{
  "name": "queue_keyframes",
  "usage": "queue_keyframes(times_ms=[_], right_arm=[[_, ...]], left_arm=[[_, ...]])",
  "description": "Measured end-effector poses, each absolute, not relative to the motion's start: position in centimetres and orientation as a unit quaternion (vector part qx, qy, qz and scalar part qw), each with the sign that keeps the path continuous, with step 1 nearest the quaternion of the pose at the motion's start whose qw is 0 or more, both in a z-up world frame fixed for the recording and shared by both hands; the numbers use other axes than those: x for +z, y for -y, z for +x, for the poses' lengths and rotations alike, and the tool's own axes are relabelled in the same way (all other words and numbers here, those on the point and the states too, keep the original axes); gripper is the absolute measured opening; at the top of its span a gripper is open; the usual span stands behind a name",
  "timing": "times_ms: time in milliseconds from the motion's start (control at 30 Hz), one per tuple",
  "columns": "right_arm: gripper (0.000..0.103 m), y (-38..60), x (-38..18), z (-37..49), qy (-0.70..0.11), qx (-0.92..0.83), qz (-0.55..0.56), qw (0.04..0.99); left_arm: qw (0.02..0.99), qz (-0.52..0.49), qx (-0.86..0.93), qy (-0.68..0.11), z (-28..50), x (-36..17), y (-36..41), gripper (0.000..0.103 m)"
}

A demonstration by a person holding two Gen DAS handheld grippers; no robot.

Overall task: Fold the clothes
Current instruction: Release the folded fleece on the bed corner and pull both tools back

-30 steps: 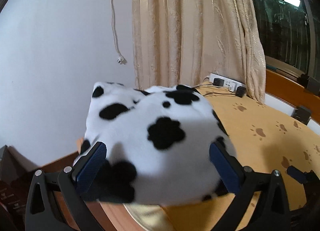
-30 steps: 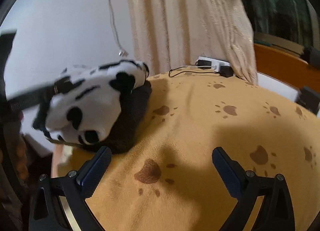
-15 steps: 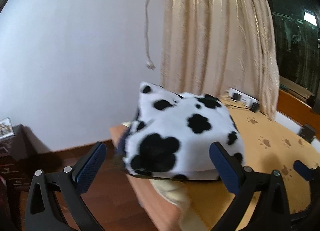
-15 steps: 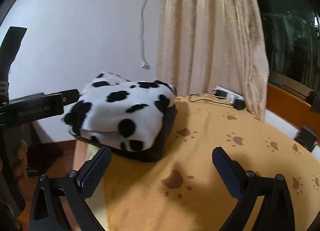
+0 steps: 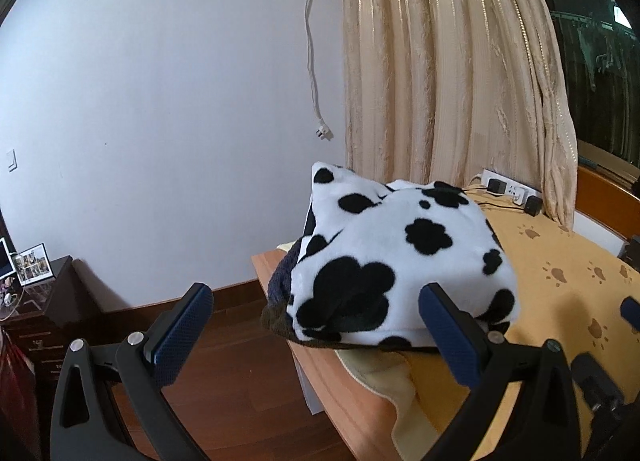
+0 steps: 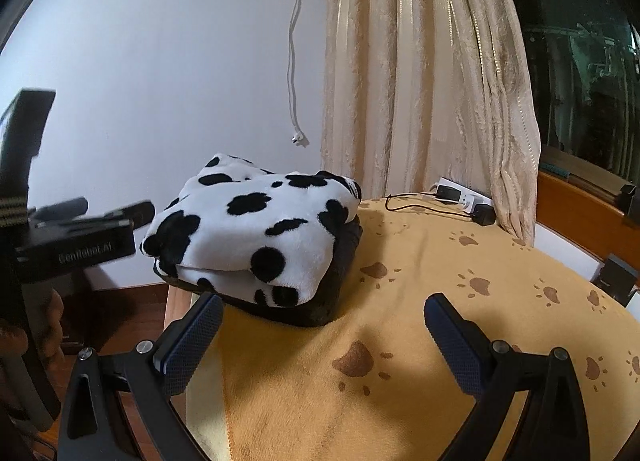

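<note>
A folded white fleece garment with black cow spots (image 5: 400, 257) lies on top of a folded dark garment (image 5: 280, 301) at the corner of the bed; it also shows in the right wrist view (image 6: 256, 233), with the dark garment (image 6: 336, 285) under it. My left gripper (image 5: 316, 337) is open and empty, held back from the pile, off the bed's corner. My right gripper (image 6: 324, 341) is open and empty above the orange paw-print blanket (image 6: 460, 325), short of the pile. The left gripper's body (image 6: 76, 249) shows at the left of the right wrist view.
The blanket covers a wooden bed (image 5: 332, 377). A power strip with plugs and cable (image 6: 464, 201) lies at the bed's far edge by the beige curtain (image 6: 420, 81). A white cord hangs on the wall (image 5: 316, 61). A dark dresser (image 5: 44, 313) stands left, on a wood floor.
Both grippers have drawn back from the pile. The left gripper, which had the spotted garment between its fingers, is now clear of it, and the garment rests on the dark one.
</note>
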State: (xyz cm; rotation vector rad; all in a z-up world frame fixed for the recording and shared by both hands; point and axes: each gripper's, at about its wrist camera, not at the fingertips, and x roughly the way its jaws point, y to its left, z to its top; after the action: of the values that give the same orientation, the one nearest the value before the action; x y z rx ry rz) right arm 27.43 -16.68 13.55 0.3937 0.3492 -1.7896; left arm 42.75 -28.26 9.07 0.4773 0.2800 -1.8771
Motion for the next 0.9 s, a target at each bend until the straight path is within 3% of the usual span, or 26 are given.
queue_keyframes(times_ms=[467,700,900], right_arm=[[0.102,18.1,18.2,29.3,-0.15,-0.778,0.114,0.599],[0.102,20.0,16.4,29.7,-0.14,-0.78,0.131,0.596],[0.102,21.5,14.2,29.1,-0.156,-0.776,0.159,0.59]], left_arm=[[0.563,0.155,-0.802,-0.126,44.8,11.4,26.8,0.103],[0.548,0.174,-0.807,-0.135,44.3,9.9,27.2,0.103],[0.573,0.177,-0.795,-0.093,43.6,8.6,26.6,0.103]])
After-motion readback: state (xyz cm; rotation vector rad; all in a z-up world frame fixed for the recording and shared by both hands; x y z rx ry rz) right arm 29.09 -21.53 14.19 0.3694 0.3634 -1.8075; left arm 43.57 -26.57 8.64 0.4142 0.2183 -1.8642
